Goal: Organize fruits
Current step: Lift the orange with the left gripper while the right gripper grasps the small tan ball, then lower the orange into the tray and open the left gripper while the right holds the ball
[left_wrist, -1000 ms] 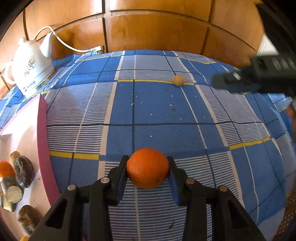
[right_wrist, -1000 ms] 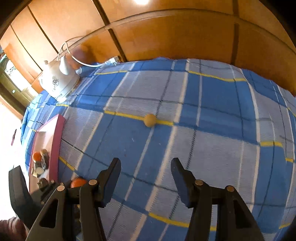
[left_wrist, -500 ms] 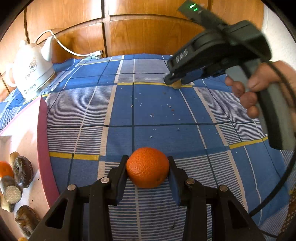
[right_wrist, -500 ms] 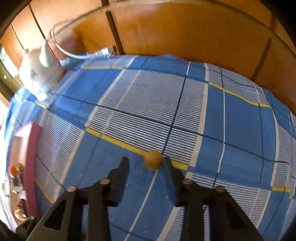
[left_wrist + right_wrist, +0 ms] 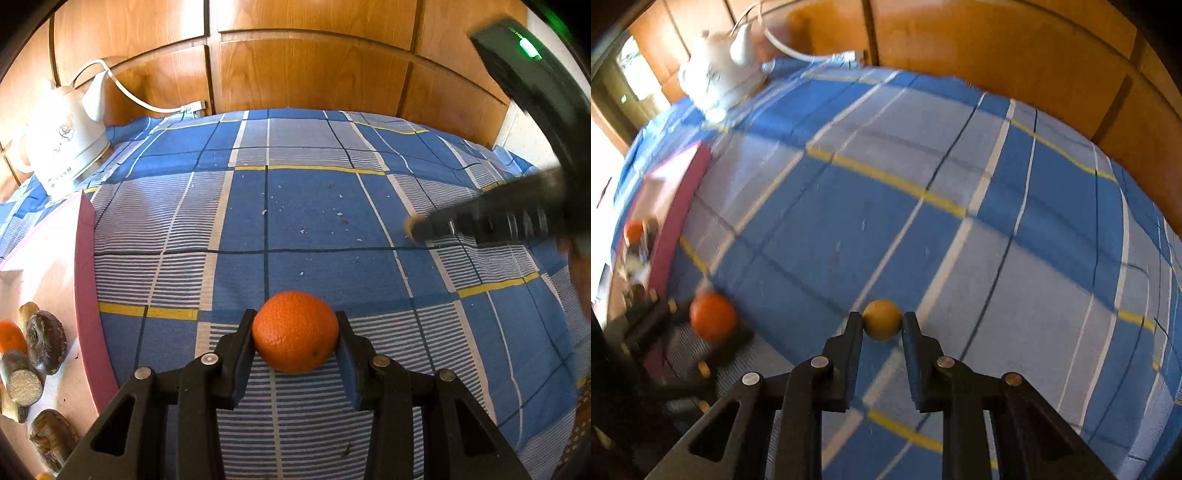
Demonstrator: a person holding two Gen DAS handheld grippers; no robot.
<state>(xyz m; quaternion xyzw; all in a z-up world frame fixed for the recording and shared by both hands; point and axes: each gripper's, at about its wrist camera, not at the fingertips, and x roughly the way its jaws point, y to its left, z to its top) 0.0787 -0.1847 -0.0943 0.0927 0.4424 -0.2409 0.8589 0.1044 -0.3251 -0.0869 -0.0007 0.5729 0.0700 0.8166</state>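
- Left gripper (image 5: 295, 332): clamped on orange (image 5: 295, 331), low over checked blue cloth (image 5: 303, 214).
- Right gripper (image 5: 882, 325): clenched on small yellow-brown fruit (image 5: 882, 319), seemingly just above cloth.
- Pink tray (image 5: 83, 280), left: assorted items, blurred.

Blue plaid tablecloth (image 5: 303, 221) bearing white kettle (image 5: 62, 147), pink tray (image 5: 86, 280), scattered crumbs (image 5: 341, 214).

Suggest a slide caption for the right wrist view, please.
Right gripper shut on small yellow fruit over checked cloth.
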